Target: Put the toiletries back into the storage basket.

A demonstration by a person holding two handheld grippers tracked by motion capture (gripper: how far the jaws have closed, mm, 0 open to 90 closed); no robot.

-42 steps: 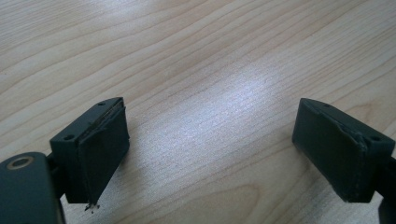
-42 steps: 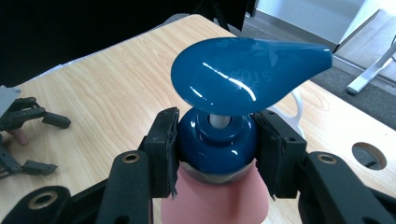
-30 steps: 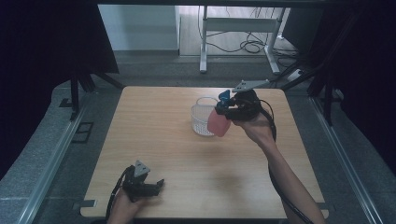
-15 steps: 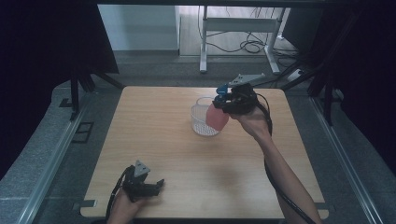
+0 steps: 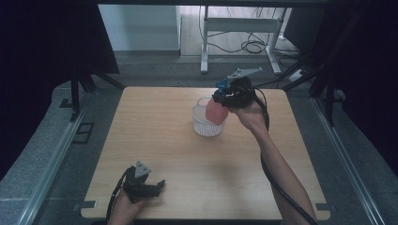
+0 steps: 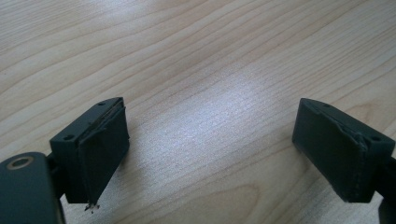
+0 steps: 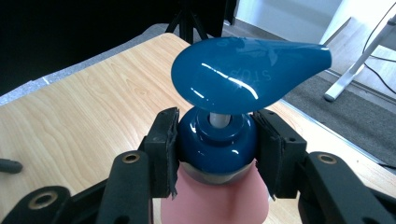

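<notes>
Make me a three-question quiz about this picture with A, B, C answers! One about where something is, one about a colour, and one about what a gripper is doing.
1. Where is the see-through basket?
A. On the wooden table, towards the far side
B. On the floor
C. In the person's left hand

2. What colour is the pump top of the pink bottle?
A. Yellow
B. Blue
C. White

3. What is the left gripper doing?
A. Squeezing the bottle
B. Lifting the basket
C. Sitting open with nothing in it

Answers:
1. A, the high view shows the basket standing on the table's far half.
2. B, the right gripper view shows a shiny blue pump above the pink body.
3. C, the left gripper view shows its jaws wide apart over bare wood, while the right gripper clamps the bottle's blue collar.
</notes>
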